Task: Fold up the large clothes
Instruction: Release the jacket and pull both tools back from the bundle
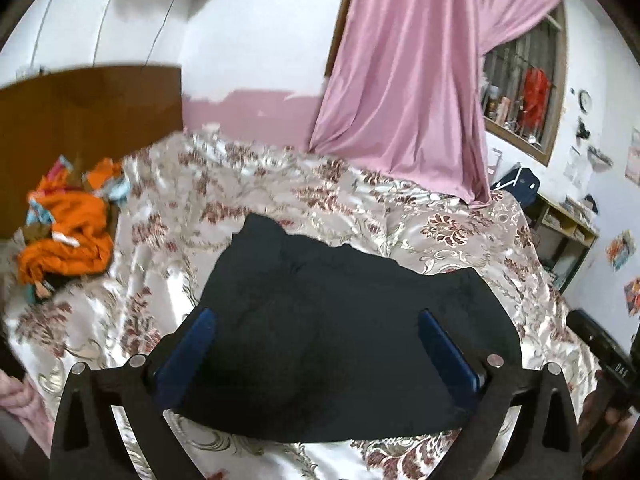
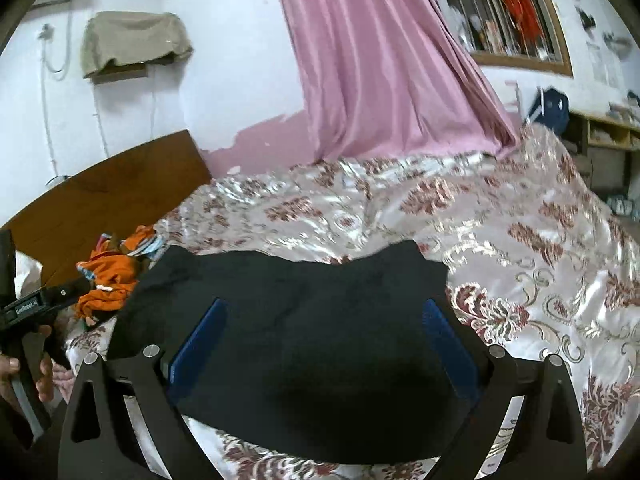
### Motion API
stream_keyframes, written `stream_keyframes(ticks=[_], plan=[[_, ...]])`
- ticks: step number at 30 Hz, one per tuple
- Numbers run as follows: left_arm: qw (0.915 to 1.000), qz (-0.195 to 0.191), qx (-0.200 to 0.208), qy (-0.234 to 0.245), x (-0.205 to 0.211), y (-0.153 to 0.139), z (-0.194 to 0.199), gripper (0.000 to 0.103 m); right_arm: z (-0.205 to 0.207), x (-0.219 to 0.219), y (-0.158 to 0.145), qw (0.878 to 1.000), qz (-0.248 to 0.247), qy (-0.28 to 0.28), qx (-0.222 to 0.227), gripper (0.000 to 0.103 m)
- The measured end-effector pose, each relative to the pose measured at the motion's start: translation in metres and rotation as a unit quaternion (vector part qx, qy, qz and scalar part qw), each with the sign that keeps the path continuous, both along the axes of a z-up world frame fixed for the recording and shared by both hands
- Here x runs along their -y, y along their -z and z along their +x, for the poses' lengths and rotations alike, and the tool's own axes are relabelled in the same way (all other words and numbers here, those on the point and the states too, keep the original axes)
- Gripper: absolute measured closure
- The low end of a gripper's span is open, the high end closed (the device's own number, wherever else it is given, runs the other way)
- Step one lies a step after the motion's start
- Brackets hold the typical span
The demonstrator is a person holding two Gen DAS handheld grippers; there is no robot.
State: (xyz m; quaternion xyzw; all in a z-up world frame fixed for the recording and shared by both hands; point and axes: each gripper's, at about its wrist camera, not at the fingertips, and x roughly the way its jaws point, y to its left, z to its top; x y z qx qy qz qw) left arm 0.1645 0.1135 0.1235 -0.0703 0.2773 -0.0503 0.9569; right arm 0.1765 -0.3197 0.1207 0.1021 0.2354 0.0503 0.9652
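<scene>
A black garment (image 1: 320, 320) lies flat in a folded shape on the floral bedspread (image 1: 460, 240). My left gripper (image 1: 318, 318) hangs above it, jaws wide apart, blue pads (image 1: 192, 344) empty. The same black garment (image 2: 304, 320) shows in the right wrist view under my right gripper (image 2: 324, 308), which is also wide open and empty, above the garment's near part. The left gripper's body (image 2: 28, 304) shows at the left edge of the right wrist view, held by a hand.
An orange and multicoloured pile of clothes (image 1: 68, 224) lies at the bed's left by the brown headboard (image 1: 88, 112). A pink curtain (image 1: 400, 100) hangs behind the bed. A wooden shelf unit (image 1: 564, 232) stands right of the bed. The floral bedspread (image 2: 520, 240) stretches right.
</scene>
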Motion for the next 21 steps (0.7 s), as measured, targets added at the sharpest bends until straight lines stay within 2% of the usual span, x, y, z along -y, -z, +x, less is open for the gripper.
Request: stream_keyframes(ticks=[5,12,21], plan=[[0.9991,0.023,0.03,0.016,0.011,-0.012,-0.038,0.0,-0.031,-0.023,-0.012,0.999,-0.012,-0.014,0.034,0.006],[0.9942,0.071,0.08,0.004,0.021,-0.021,-0.081,0.0,-0.073,-0.046,-0.018,0.996,-0.034,-0.021,0.076,0.006],[0.9933,0.075,0.087,-0.001,0.024,0.004,-0.116,0.0,-0.109,-0.06,-0.003,0.995,-0.04,-0.017,0.09,0.005]])
